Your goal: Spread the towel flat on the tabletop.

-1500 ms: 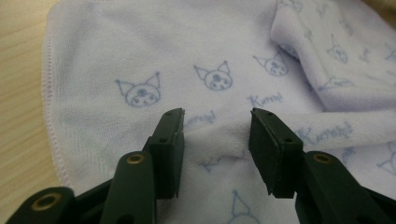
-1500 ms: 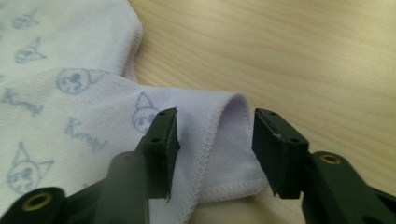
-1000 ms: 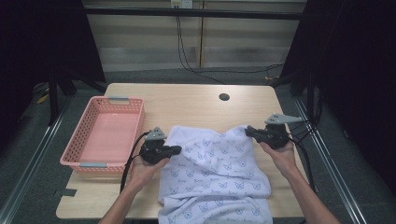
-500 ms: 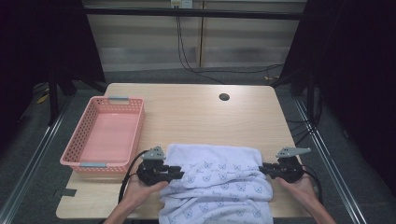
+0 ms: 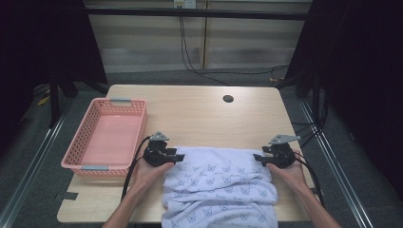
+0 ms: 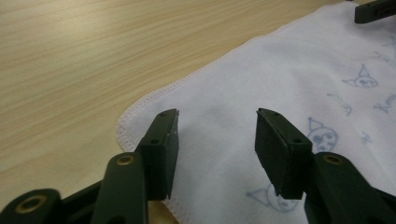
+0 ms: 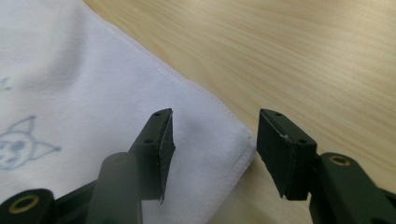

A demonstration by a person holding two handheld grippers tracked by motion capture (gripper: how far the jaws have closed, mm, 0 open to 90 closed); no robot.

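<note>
A white towel printed with small blue cat faces lies flat on the wooden table, its near part hanging over the front edge. My left gripper sits at the towel's far left corner, my right gripper at its far right corner. In the left gripper view the jaws of my left gripper have just been opening; they stand apart over the towel, the pads off the cloth. My right gripper has likewise just been opening above the towel's corner, gripping nothing.
A pink plastic basket with nothing in it stands at the table's left side, close to my left hand. A small dark hole marks the far part of the table. Bare wood stretches beyond the towel's far edge.
Both hands came toward the person and down, spreading the towel's far edge flat on the table. Both grippers went from shut on the corners to open, letting the cloth go.
</note>
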